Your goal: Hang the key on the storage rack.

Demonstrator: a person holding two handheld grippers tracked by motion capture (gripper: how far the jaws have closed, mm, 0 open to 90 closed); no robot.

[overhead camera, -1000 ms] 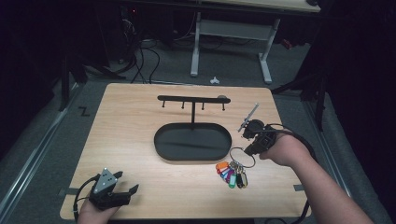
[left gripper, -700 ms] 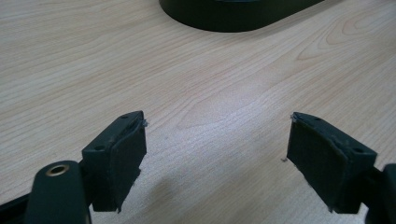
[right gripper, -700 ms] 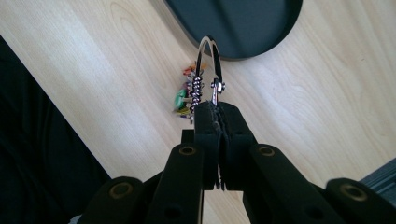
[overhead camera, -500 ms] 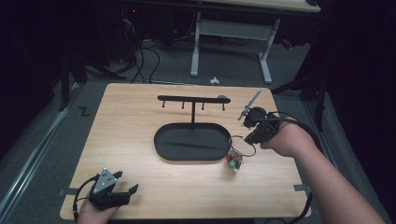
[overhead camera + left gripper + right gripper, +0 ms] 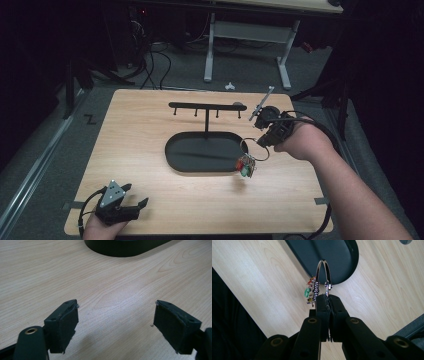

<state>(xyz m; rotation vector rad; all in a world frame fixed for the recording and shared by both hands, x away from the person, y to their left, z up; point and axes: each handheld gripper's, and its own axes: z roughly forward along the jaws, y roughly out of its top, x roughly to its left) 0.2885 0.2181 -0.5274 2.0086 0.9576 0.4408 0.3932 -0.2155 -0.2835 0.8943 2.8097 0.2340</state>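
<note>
My right gripper [image 5: 261,141] [image 5: 327,298] is shut on a metal key ring [image 5: 254,148] [image 5: 323,277], lifted off the table beside the right end of the black oval stand base [image 5: 200,152] [image 5: 332,257]. A bunch of coloured key tags [image 5: 245,165] [image 5: 310,293] dangles from the ring on a bead chain. The stand's crossbar with small hooks [image 5: 206,106] rises on a post behind the base. My left gripper [image 5: 132,205] [image 5: 115,322] rests at the table's near left corner, jaws open with nothing between them.
The wooden table [image 5: 140,130] lies between dark floor with cables and a white desk frame [image 5: 245,45] at the back. Tape strips mark the table's near corners [image 5: 325,201]. A cable loops from the right gripper over the hand [image 5: 305,120].
The right gripper rose and shifted toward the stand, lifting the key ring and its tags off the table; they now hang in the air. The left gripper stayed still.
</note>
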